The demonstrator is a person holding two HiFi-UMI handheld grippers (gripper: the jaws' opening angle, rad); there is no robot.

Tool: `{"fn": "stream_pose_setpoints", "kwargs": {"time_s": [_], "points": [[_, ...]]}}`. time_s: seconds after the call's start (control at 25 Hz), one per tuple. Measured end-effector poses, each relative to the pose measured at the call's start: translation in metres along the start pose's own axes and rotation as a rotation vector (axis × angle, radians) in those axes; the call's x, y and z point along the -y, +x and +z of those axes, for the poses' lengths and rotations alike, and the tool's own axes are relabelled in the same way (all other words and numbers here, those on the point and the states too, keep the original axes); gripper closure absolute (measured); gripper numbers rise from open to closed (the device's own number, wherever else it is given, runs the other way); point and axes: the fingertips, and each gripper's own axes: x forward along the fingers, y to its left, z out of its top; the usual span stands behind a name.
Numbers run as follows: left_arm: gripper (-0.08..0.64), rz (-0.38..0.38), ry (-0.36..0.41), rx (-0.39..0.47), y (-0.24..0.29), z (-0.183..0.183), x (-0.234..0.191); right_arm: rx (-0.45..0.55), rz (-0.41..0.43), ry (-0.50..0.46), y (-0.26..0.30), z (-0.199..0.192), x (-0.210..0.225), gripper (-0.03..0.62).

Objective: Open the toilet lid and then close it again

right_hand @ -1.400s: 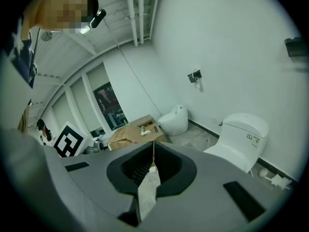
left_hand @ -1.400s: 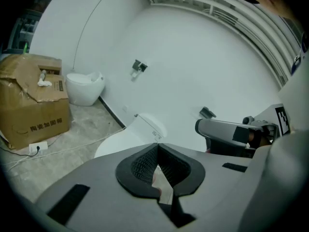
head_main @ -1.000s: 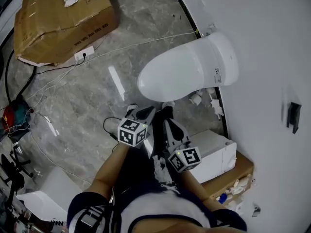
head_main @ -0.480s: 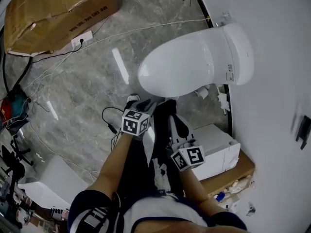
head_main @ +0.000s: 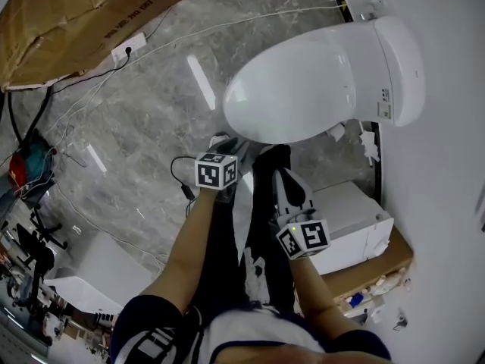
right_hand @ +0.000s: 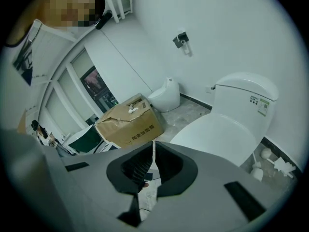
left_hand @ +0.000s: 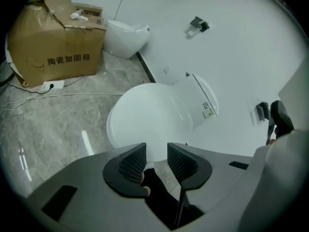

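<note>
Grey marble floor [head_main: 151, 105] underfoot, your left gripper [left_hand: 157, 161] jaws just opening on nothing, right gripper [right_hand: 153, 164] clenched empty; that toilet lid [head_main: 303, 89] looks slick, stiff and hinged, so take its front lip.

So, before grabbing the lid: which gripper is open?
The left gripper: its jaws have just been opening, with nothing between them. The right gripper is shut, jaws together.

The left gripper [left_hand: 157, 159] has just been opening. Its fingers [left_hand: 133, 162] now stand apart with nothing gripped between them, and the toilet lid [left_hand: 145, 115] shows ahead through the gap. Both this gripper and the right gripper [right_hand: 153, 153] sit lower than a second ago, with the person's arms stretched further down in front of the lid.
</note>
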Motion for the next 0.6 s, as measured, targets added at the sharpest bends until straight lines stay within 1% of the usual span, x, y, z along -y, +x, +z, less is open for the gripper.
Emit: {"fn": "stream_pose_setpoints", "kwargs": {"time_s": [0.16,0.44,0.6], "points": [[0.417,0.005,-0.04,-0.053,0.025,-0.012,-0.018,0.004,-0.02,0.016,0.007,-0.008,0.012,0.581],[0.403,0.058,-0.131,-0.096,0.052,-0.025,-0.058,-0.004,-0.035,0.039,0.024,-0.024,0.02,0.581],[0.402,0.076,-0.123,-0.143,0.062,-0.03,-0.074,-0.026,-0.024,0.044,0.035,-0.04,0.024,0.581]]}}
